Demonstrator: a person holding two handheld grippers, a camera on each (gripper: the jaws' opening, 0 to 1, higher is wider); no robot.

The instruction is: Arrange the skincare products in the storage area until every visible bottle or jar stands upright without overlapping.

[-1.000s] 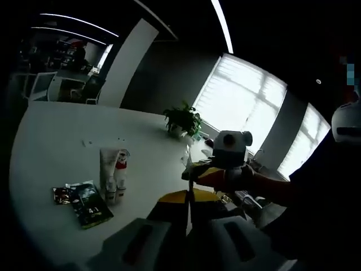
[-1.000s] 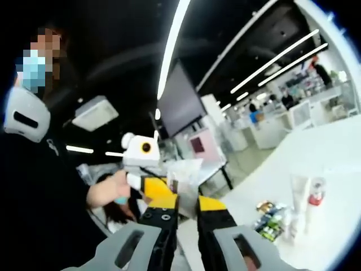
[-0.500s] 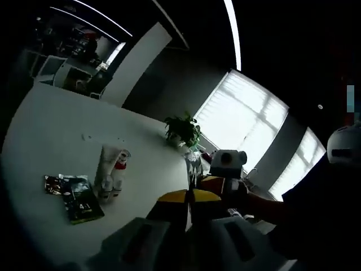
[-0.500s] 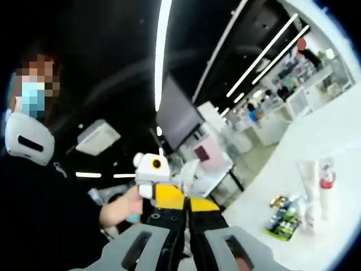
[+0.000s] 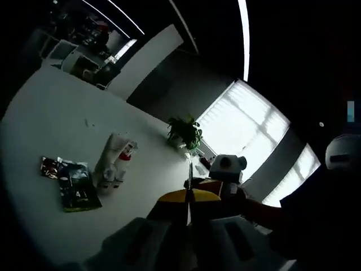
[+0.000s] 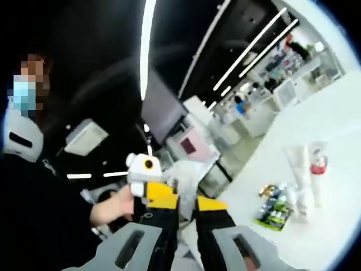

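White table [image 5: 51, 121] | tubes [image 5: 113, 164], sachets [image 5: 76, 189] | labels unreadable

We see tabletop [image 5: 51, 124]: smooth, matt white, soft sheen toward far edge. Tubes [image 5: 111, 161] near table middle: smooth plastic, white, one with glossy red cap [image 5: 128, 153]. Packets [image 5: 76, 189] beside them, toward near edge: glossy printed foil or film, dark; which one we cannot tell. Left gripper [image 5: 189, 199]: matt grey plastic body, yellow and black jaw parts, smooth. Right gripper [image 6: 187, 200]: same matt grey plastic, yellow tips. Potted plant [image 5: 185, 131] at far edge: leafy; pot material unclear.
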